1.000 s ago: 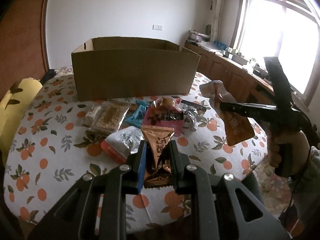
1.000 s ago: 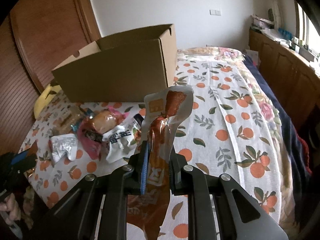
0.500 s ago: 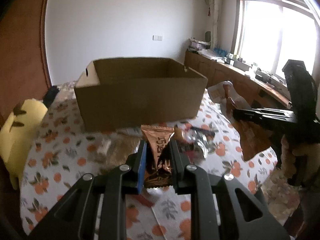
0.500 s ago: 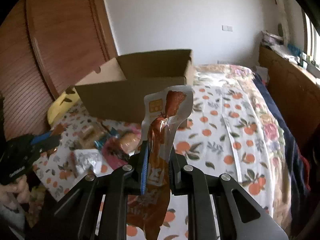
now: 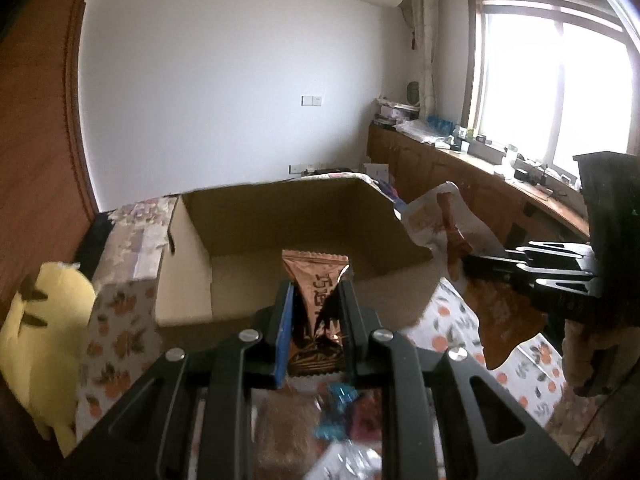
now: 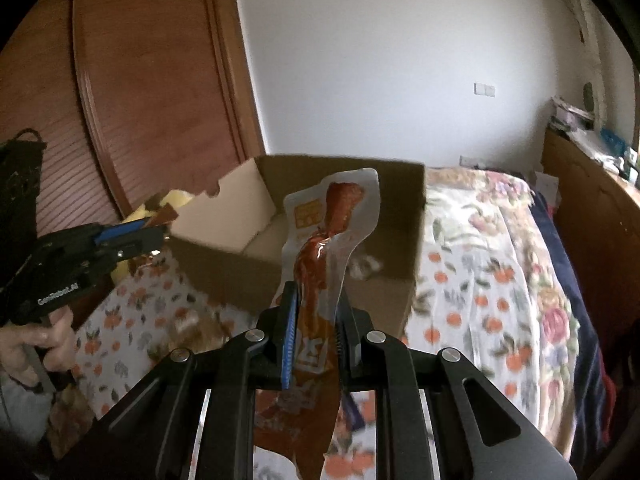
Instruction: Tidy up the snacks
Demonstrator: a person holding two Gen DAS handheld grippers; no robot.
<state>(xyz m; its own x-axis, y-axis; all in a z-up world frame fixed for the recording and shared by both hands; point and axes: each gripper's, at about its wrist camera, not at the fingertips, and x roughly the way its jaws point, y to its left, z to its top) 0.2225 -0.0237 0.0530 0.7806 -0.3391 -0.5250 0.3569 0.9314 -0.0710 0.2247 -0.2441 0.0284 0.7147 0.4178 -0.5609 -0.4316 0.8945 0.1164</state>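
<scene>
Clamping a copper-brown foil snack packet between its jaws, the left gripper hangs over the near rim of an open cardboard box, the packet's serrated top edge pointing toward 12 o'clock. The box sits on a surface covered with an orange-print cloth; whether that is a bed or a counter cannot be told. At 3 o'clock in the left wrist view, the right gripper reaches in level, pinched tight on an orange-and-white chicken-leg pouch that stands just beside the box's right wall. From the right wrist view, the same pouch rises upright from nearly closed jaws of the right gripper, its top overlapping the box's interior. At 9 o'clock there, the left gripper and the hand holding it come in beside the box's left corner. Loose snacks, blurred, lie below the left gripper at 6 o'clock. A yellow plush toy rests at 8 o'clock.
</scene>
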